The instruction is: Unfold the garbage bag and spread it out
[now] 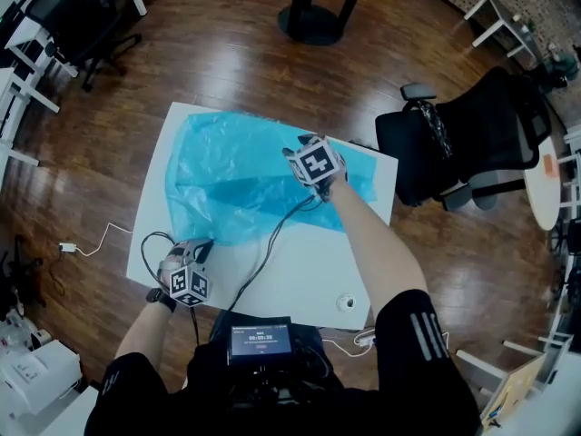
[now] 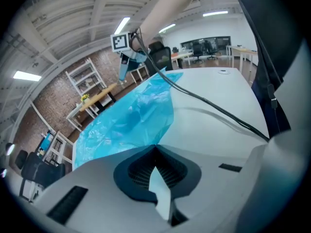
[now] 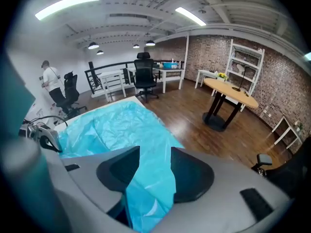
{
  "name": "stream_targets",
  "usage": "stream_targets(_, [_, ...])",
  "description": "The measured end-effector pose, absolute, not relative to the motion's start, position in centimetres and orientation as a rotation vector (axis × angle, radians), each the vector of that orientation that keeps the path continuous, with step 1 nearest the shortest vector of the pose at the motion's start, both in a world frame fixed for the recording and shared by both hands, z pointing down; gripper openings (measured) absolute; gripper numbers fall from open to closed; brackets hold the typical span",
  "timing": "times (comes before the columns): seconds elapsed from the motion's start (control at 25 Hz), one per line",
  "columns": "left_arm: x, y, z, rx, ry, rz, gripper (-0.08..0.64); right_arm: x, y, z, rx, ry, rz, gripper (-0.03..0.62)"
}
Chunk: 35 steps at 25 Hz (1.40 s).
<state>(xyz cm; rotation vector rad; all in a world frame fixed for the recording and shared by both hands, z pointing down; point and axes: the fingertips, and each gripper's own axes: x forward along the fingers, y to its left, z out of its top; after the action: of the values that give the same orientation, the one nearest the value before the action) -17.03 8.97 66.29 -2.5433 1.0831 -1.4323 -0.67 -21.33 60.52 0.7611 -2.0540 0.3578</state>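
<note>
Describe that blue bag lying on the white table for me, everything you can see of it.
The garbage bag is thin, translucent, bright blue plastic film, glossy and creased. It lies mostly flattened across the far half of the white table, though wrinkled and partly folded over. The left hand-held gripper pinches its near corner with its jaws shut. The right hand-held gripper grips a bunched fold toward the bag's right side.
</note>
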Motion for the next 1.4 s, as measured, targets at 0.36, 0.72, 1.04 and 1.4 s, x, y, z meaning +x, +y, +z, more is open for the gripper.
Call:
stream_targets(0.36, [-16.1,9.4,66.3,-2.558,1.096,-1.410,0.005,-2.8,-19.8,67.4,0.650,-1.946,0.449,0.236])
stream_targets(0.72, [-16.1,10.1,65.9,-2.567,1.093,-1.399,0.005,-2.5,-19.2,70.5,0.640,-1.901,0.497,0.238])
stream_targets(1.04, [-17.0,12.1,65.3,-2.565,1.090,-1.419,0.004,-1.9,-18.3,70.6,0.649,-1.833,0.529,0.239])
stream_targets(1.4, [-20.3,16.1,66.5,-2.564,1.119,-1.521,0.005,-2.0,-18.5,70.7,0.669,-1.817,0.546,0.239])
